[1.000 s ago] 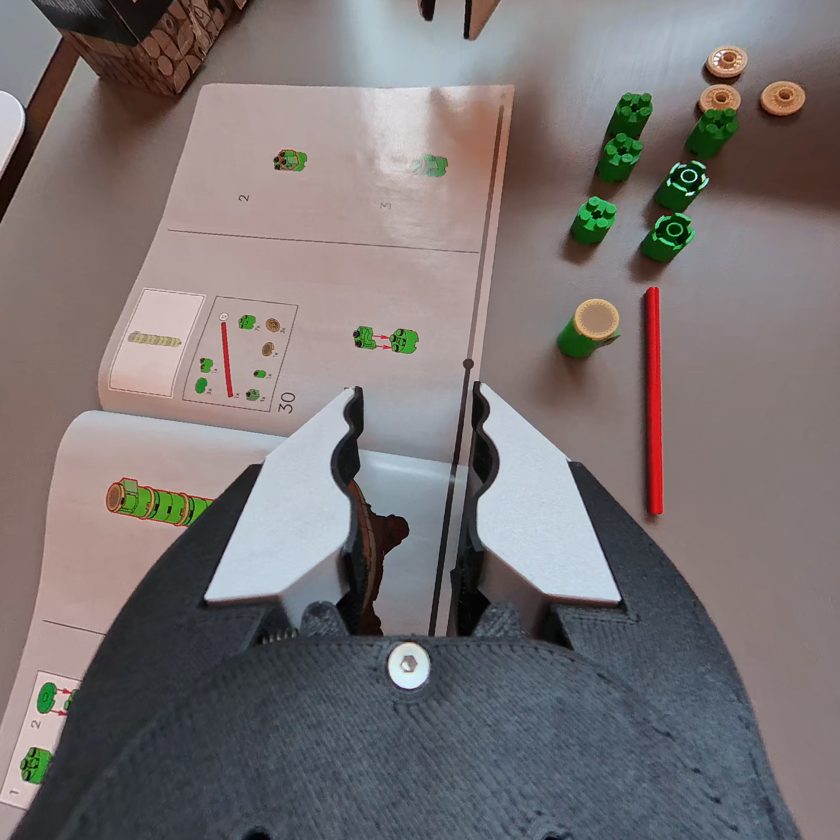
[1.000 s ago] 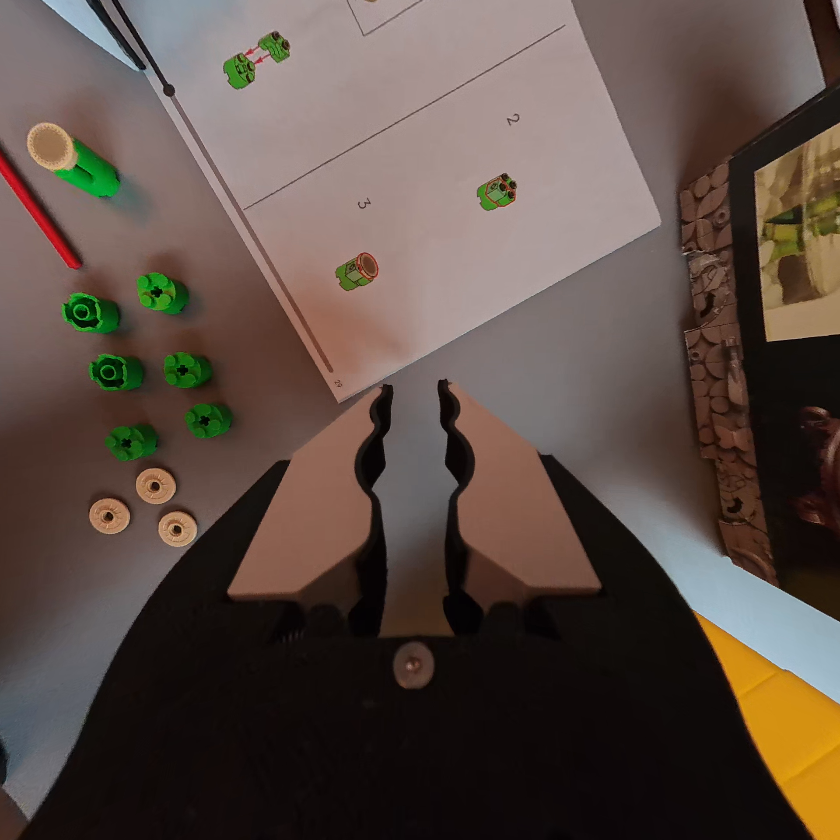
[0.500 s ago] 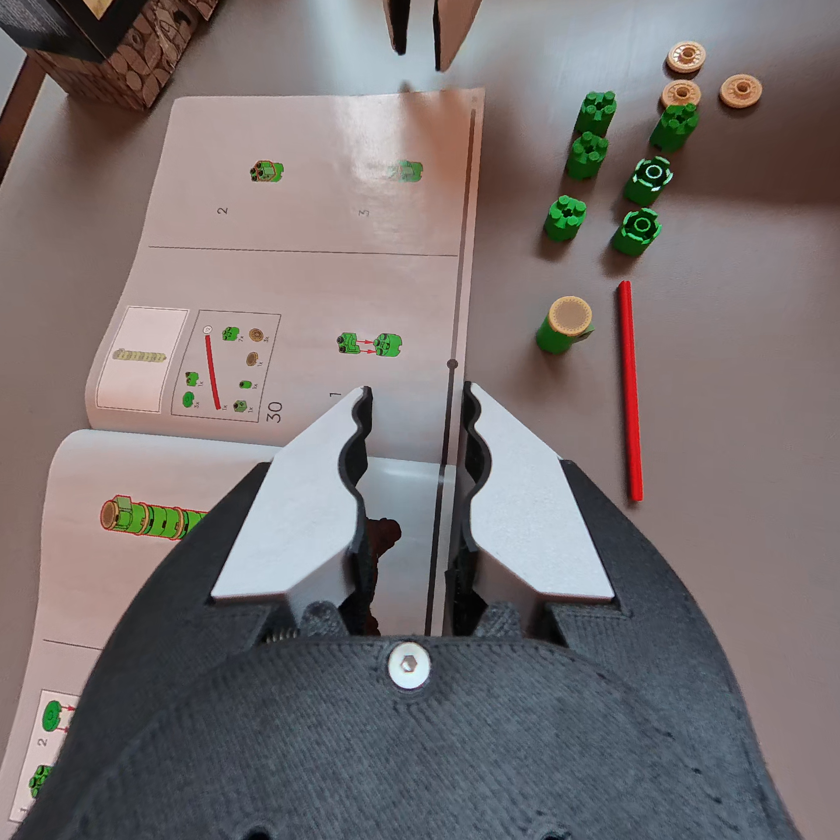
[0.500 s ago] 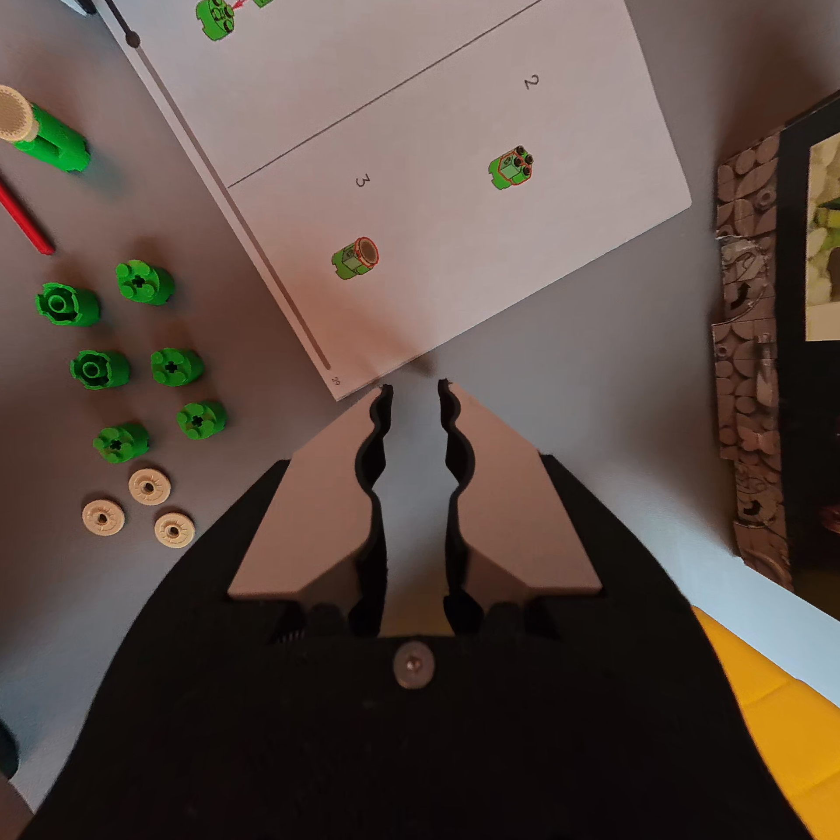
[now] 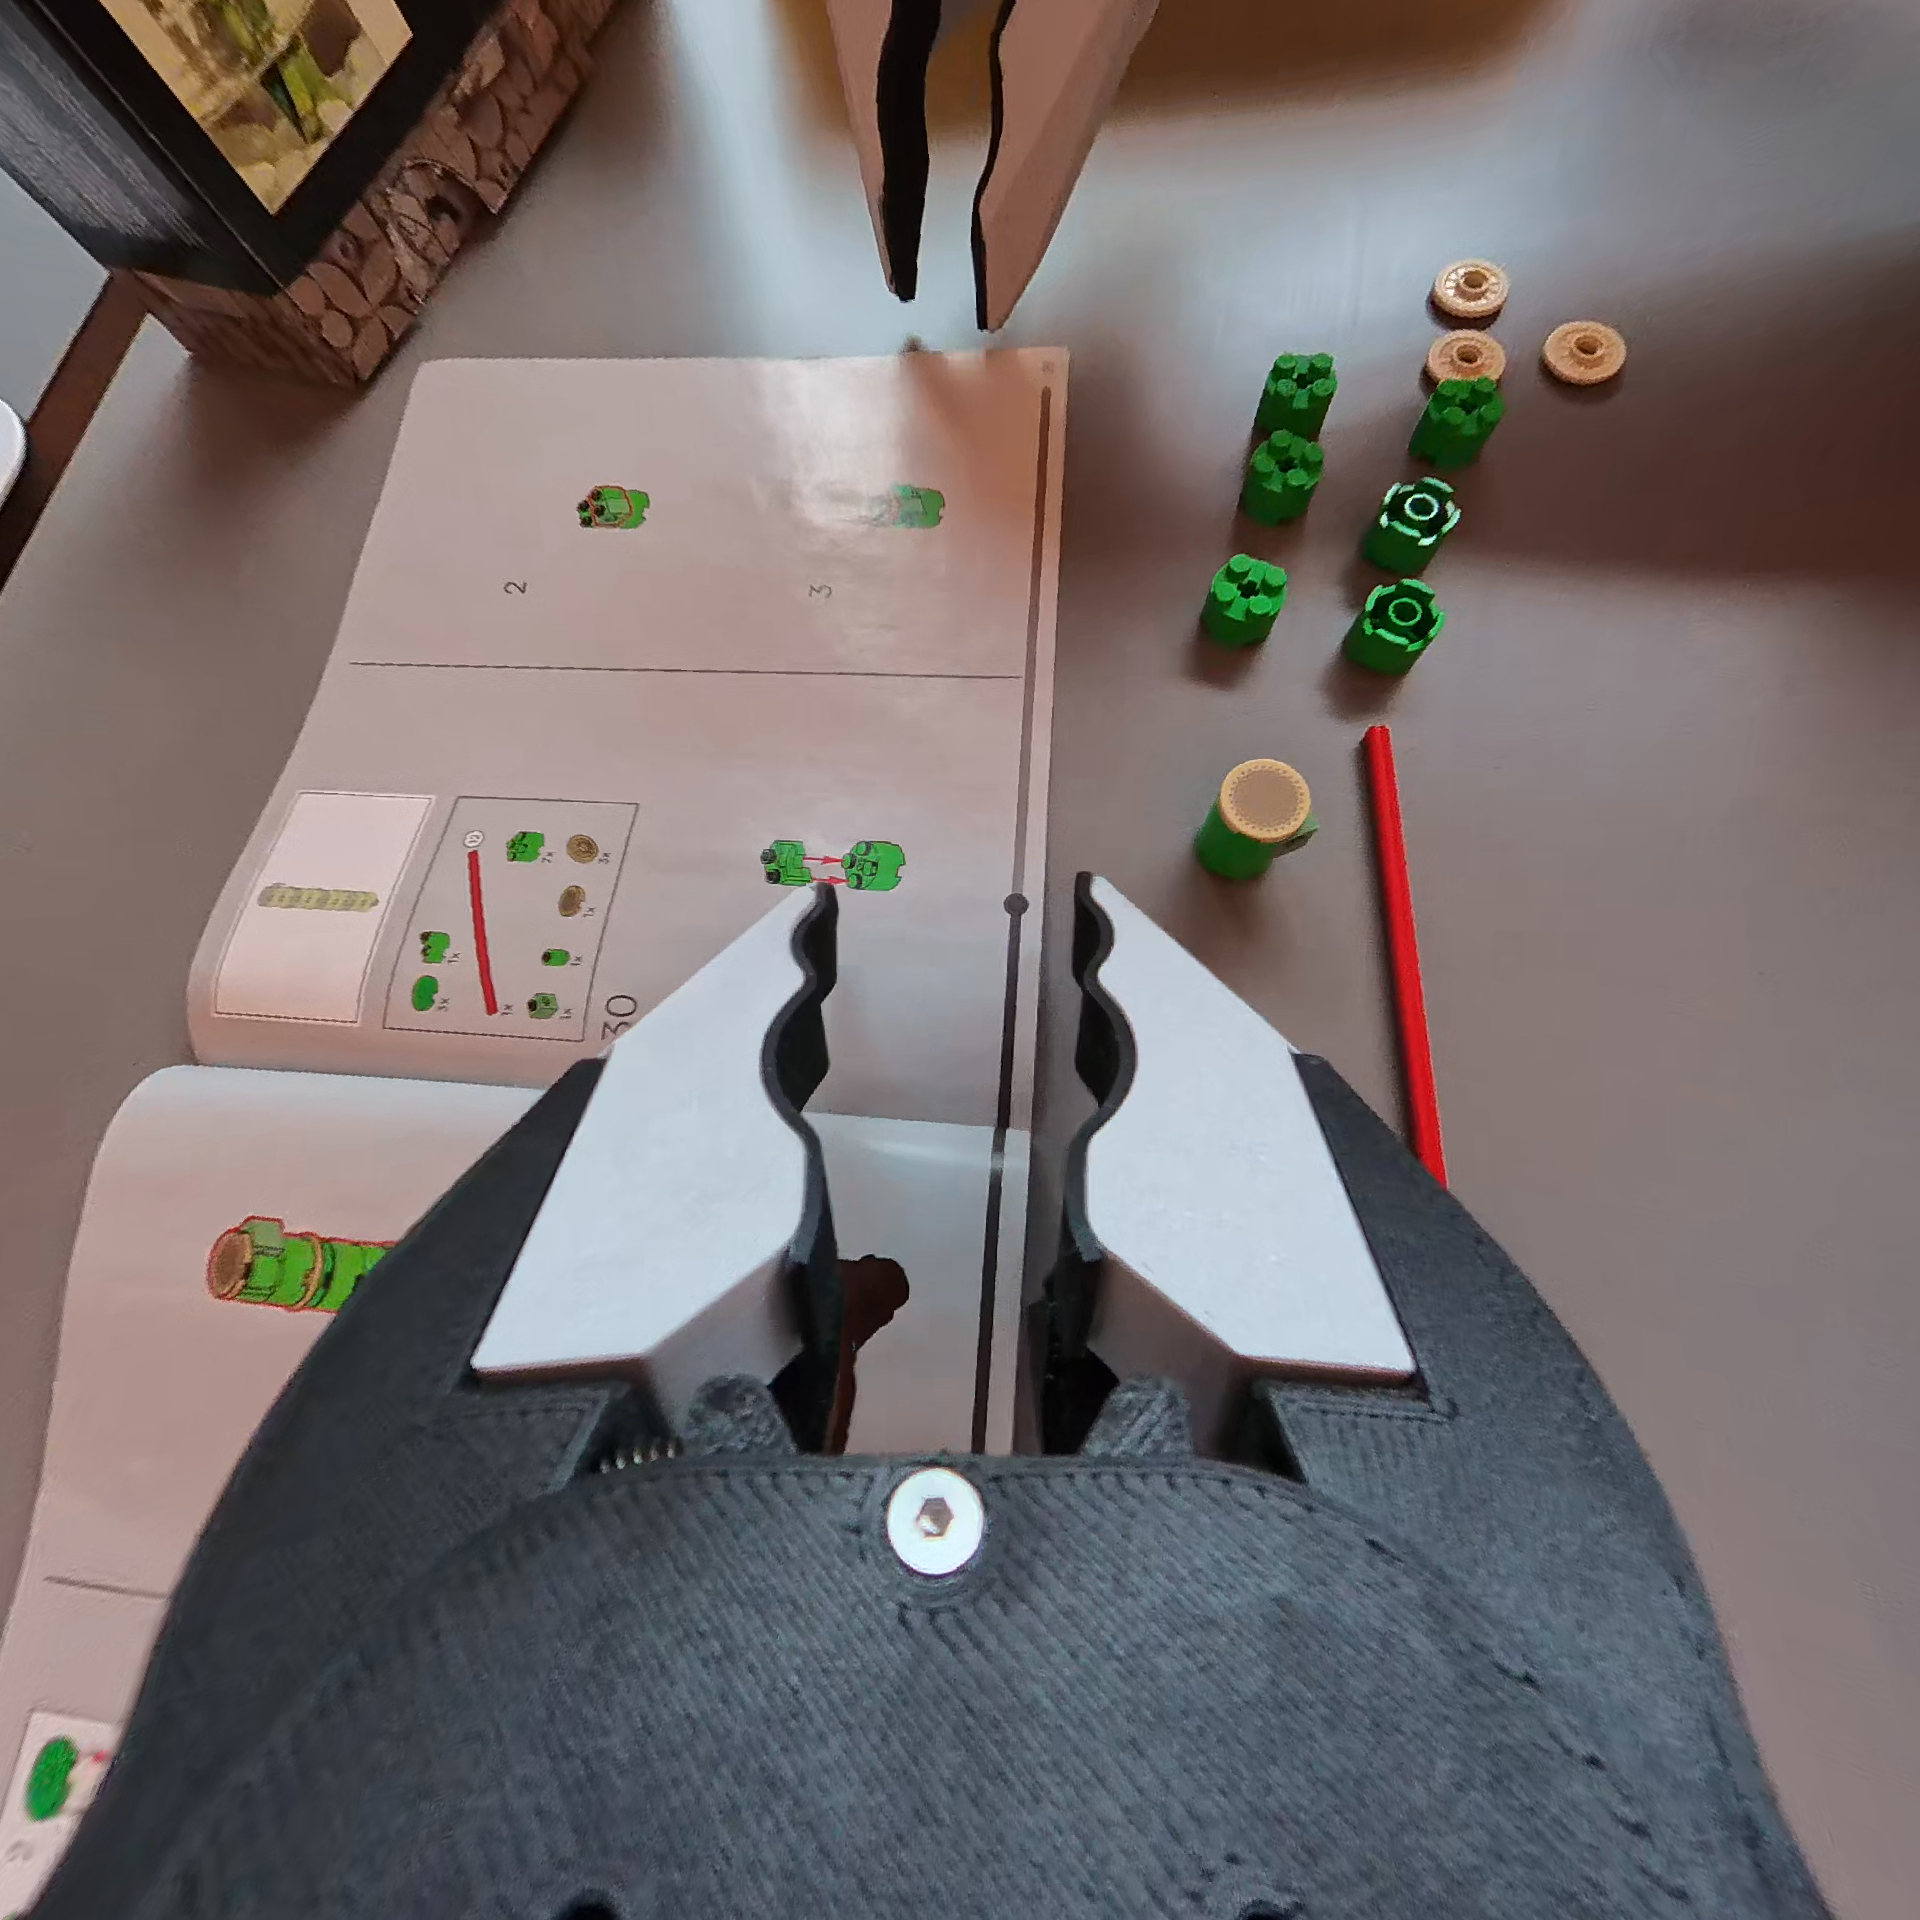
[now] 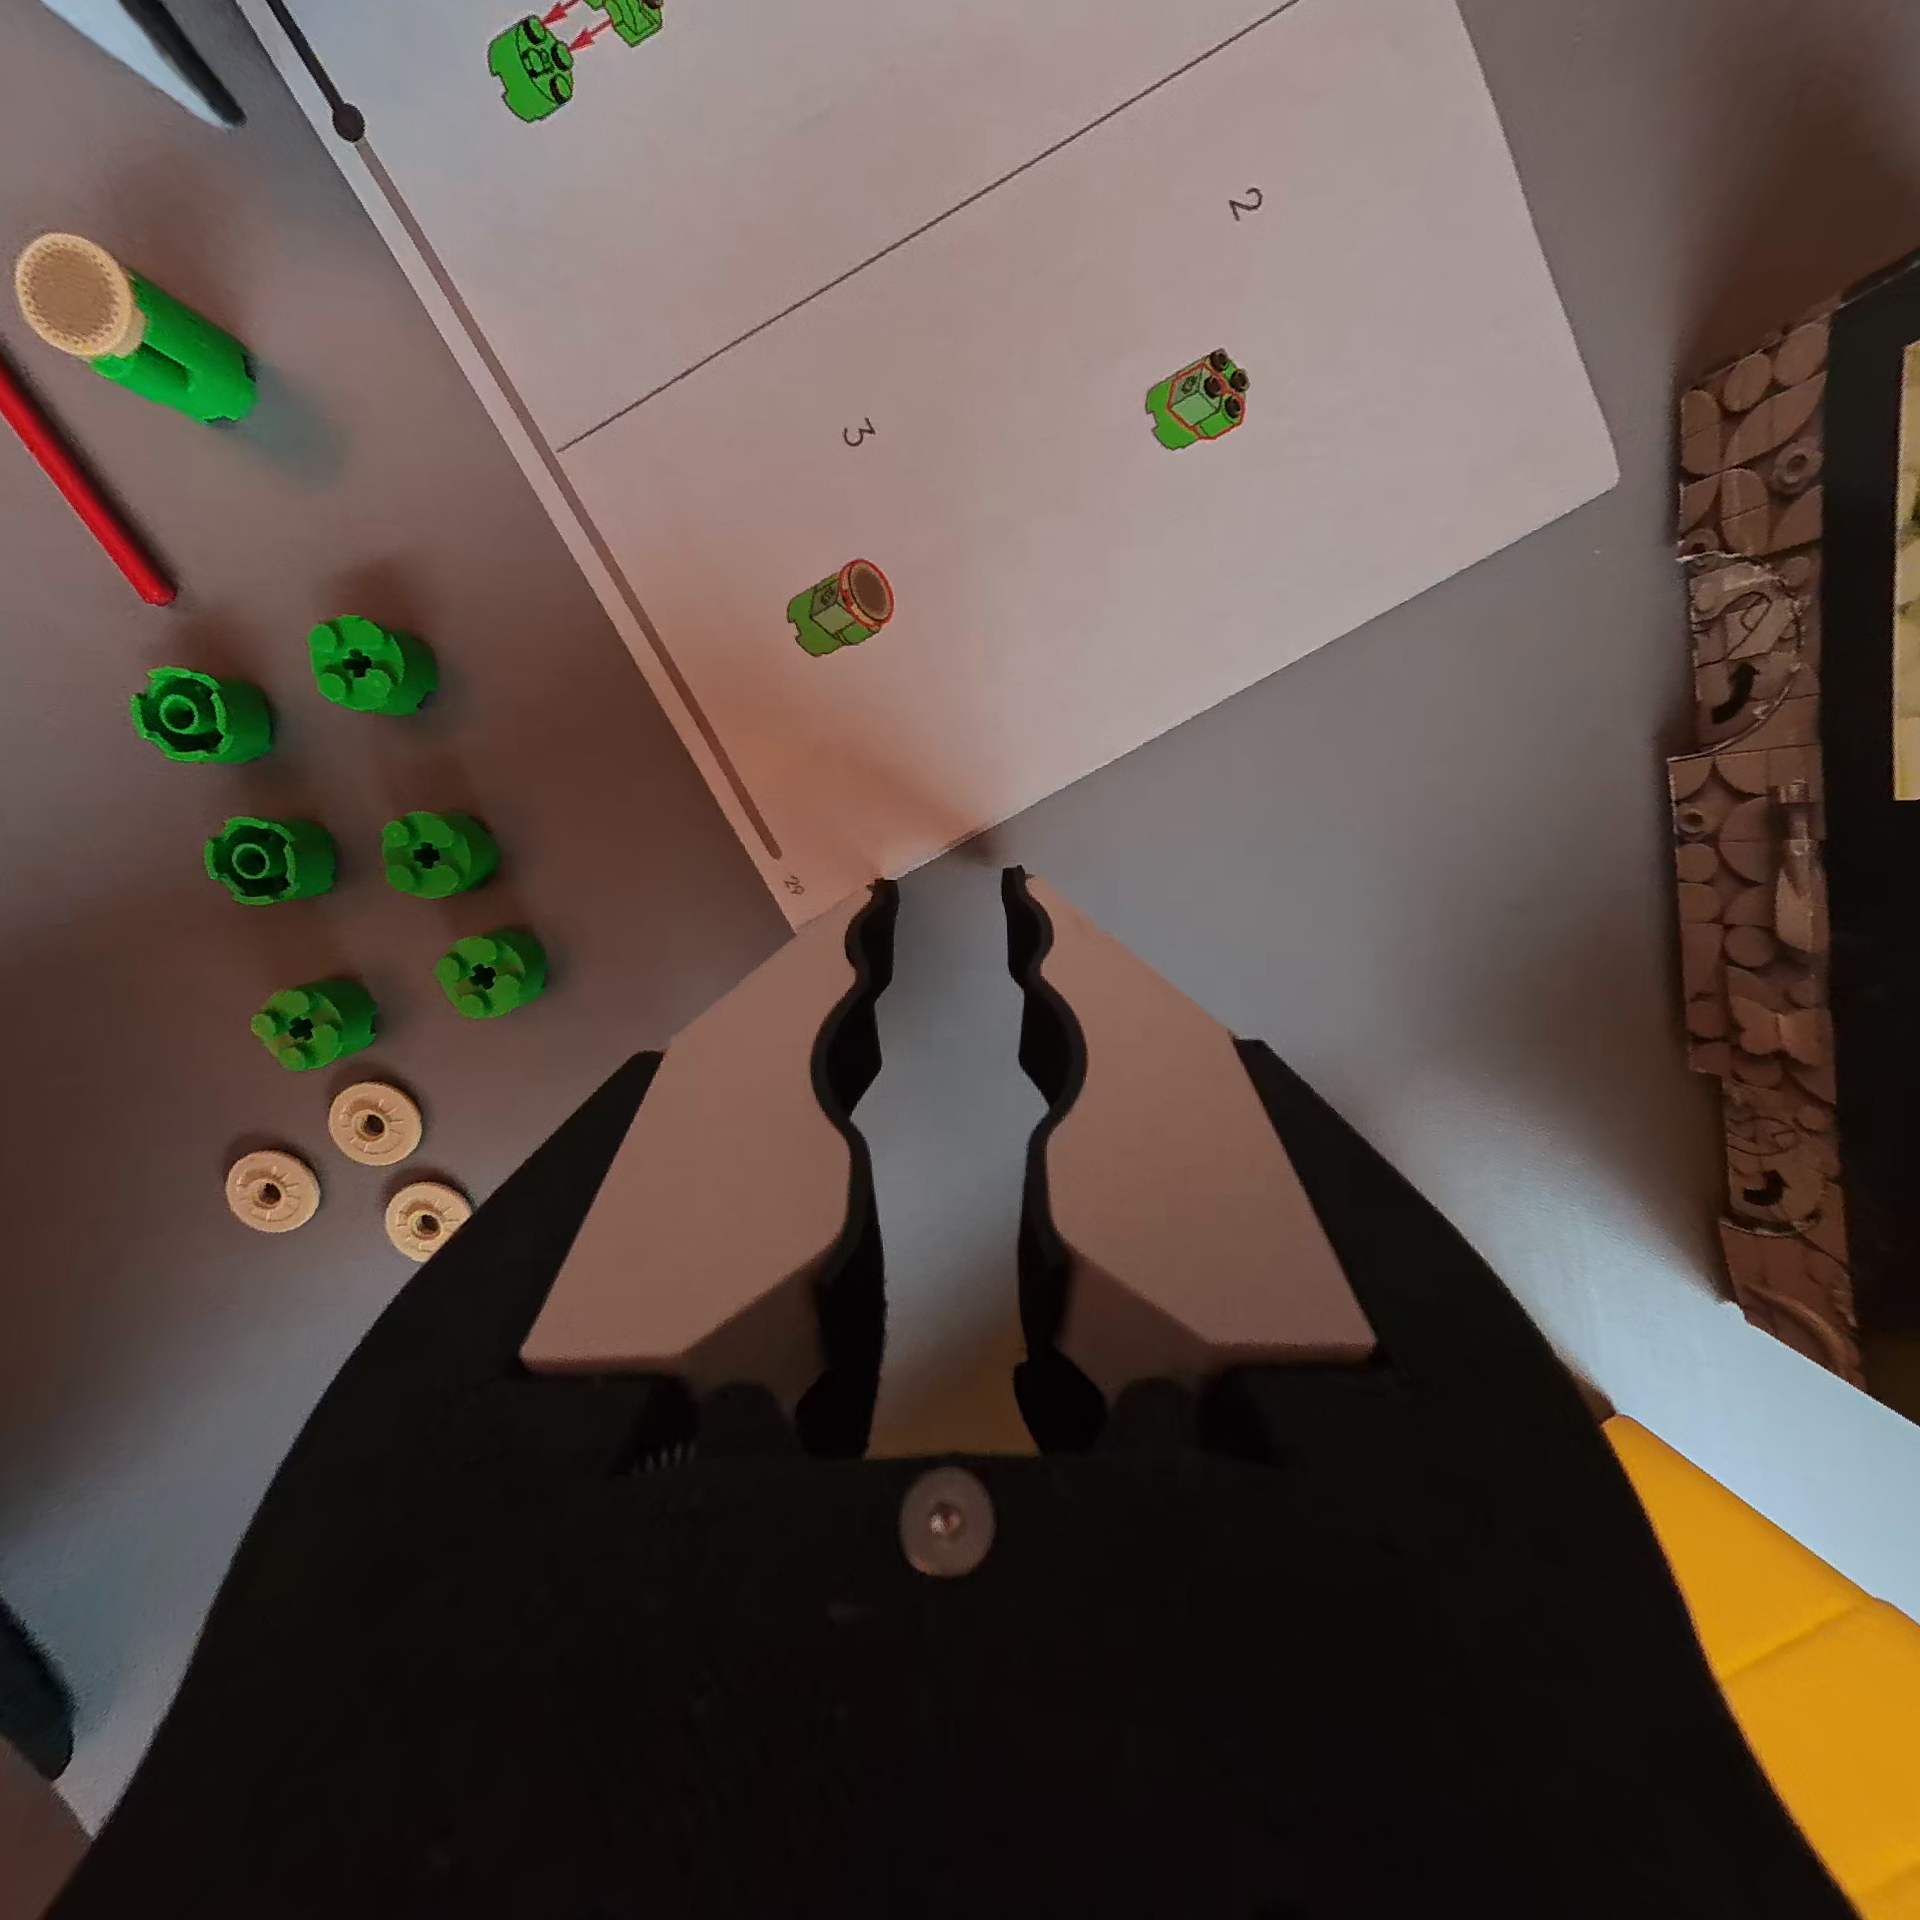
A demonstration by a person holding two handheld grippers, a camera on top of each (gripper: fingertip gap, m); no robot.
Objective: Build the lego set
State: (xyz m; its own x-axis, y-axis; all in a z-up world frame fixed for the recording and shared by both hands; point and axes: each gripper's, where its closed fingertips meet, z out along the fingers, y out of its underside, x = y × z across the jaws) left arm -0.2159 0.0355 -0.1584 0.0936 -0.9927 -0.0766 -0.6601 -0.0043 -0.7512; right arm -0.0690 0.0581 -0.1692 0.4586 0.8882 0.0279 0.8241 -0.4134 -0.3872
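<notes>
- The small green-and-tan plastic cylinder assembly (image 5: 1255,821) lies on the grey table (image 5: 1662,935), tan perforated cap up, just beside the booklet's edge; by the look of it, that is the build so far.
- Alongside it lies the long thin red plastic axle (image 5: 1403,956), and beyond that the loose green round bricks (image 5: 1294,393) sit in two short rows, with three tan round plates (image 5: 1470,288) at the far end. They are sorted by kind, likely so each can be picked in order.
- The open paper instruction booklet (image 5: 675,623) lies flat between both grippers, readable from above.
- The left gripper (image 5: 951,904) hovers over the booklet's lower page, jaws parted, nothing between them; the assembly sits just off to its right.
- The right gripper (image 6: 943,883) has its jaws apart a modest gap, empty, tips at the booklet's corner; the bricks are to its left, near.
- The dark patterned cardboard set box (image 6: 1766,831) stands at the table's edge, well apart from the parts.
</notes>
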